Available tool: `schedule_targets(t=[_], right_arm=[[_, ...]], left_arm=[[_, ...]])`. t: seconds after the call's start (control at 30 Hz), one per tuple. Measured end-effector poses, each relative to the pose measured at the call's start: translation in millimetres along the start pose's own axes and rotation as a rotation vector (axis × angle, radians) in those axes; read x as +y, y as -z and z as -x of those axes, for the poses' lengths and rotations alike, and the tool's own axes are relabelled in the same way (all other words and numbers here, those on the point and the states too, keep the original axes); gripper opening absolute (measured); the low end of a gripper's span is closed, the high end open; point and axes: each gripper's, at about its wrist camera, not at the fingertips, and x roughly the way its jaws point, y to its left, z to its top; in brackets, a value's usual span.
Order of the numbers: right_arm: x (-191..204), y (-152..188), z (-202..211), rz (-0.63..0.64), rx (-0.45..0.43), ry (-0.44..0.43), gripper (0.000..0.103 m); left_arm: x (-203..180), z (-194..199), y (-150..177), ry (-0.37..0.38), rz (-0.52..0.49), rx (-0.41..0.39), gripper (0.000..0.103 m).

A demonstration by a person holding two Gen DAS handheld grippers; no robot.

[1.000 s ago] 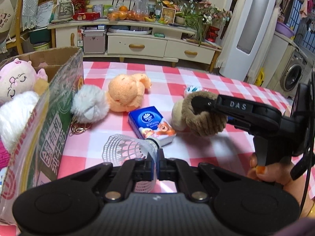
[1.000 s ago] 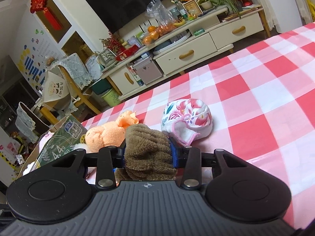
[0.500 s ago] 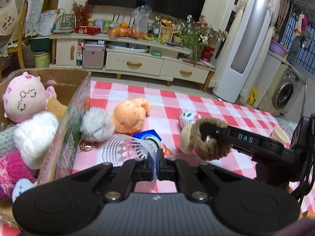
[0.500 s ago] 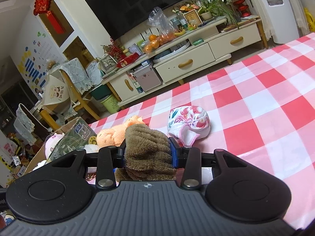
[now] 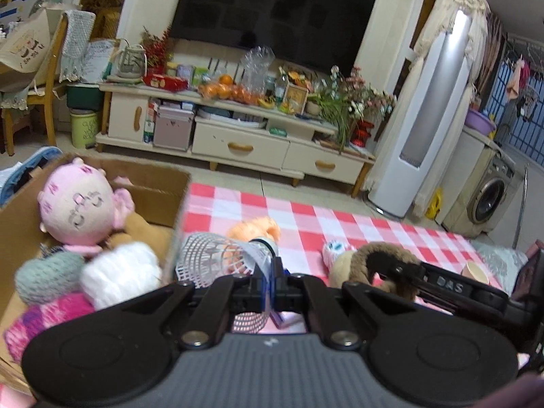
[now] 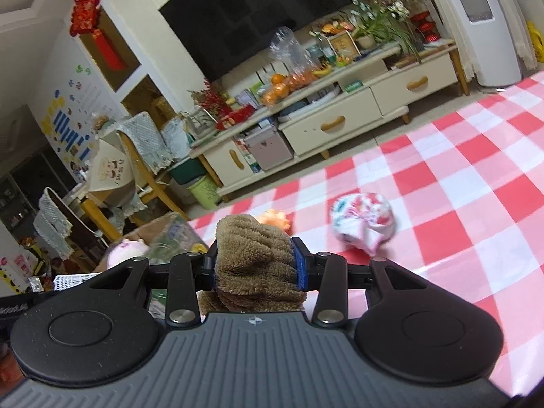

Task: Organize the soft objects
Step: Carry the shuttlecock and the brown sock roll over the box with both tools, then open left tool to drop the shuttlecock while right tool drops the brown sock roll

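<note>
Your left tool (image 5: 272, 292) is pinched fully together on a white plastic shuttlecock (image 5: 221, 258), gripped at its thin skirt edge; the meshed skirt fans out to the left and the blue-banded cork end points away from you, held in the air beside the cardboard box (image 5: 159, 187). Your right tool (image 6: 255, 268) is clamped on a brown plush toy (image 6: 251, 258), a shaggy, looped-pile thing that bulges above and below the blue pads; in the left view its brown ring and a paler tan part show at the tip of that tool (image 5: 370, 265).

Count what sits in the box: one pink doll head with stitched eyes (image 5: 80, 204), one grey-green knitted ball (image 5: 47, 275), one white fluffy ball (image 5: 119, 275), and one pink-and-magenta knitted piece (image 5: 44, 316) at the near corner. A tan plush shape lies behind the doll, partly hidden.

On the red-and-white checked surface (image 6: 476, 170) you have two loose soft things: one orange plush (image 5: 258, 227), largely hidden behind the shuttlecock, and one white floral cloth bundle (image 6: 363, 221) lying well apart from the box. One paper cup (image 5: 474, 272) stands at the far right edge of the left view.
</note>
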Motion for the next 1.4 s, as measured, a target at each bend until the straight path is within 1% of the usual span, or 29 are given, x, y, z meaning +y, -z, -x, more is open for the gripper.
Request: schedule_targets(t=[0.17, 0.33, 0.6, 0.8, 0.93, 1.03, 1.3, 1.37, 1.4], right_arm=[[20.0, -2.9, -0.5, 0.037, -0.017, -0.042, 0.049], [39.7, -4.9, -11.1, 0.076, -0.007, -0.090, 0.049], [93.8, -6.6, -48.7, 0.186, 0.023, -0.176, 0.049], [131.5, 5.6, -82.4, 0.296, 0.093, -0.227, 0.050], [145.1, 17.0, -103.4, 0.353, 0.139, -0.237, 0.050], [148.9, 22.7, -116.3, 0.368, 0.166, -0.243, 0.050], [169.6, 25.0, -142.5, 0.424, 0.162, -0.224, 0.050], [172.6, 26.7, -149.7, 0.444, 0.178, -0.220, 0.051], [172.5, 28.7, -155.4, 0.448, 0.189, -0.217, 0.053]], left_arm=[[20.6, 15.4, -8.7, -0.017, 0.035, -0.046, 0.000], [39.9, 28.0, -16.2, -0.045, 0.073, -0.087, 0.000], [79.2, 37.0, -28.9, -0.126, 0.145, -0.138, 0.000], [106.3, 32.0, -37.9, -0.161, 0.199, -0.136, 0.000], [118.4, 29.9, -39.6, -0.178, 0.211, -0.128, 0.000], [125.7, 28.7, -40.3, -0.188, 0.218, -0.125, 0.000], [133.6, 29.6, -39.3, -0.196, 0.227, -0.117, 0.000], [134.2, 29.4, -39.2, -0.199, 0.230, -0.115, 0.000], [135.2, 28.2, -40.4, -0.200, 0.233, -0.114, 0.000]])
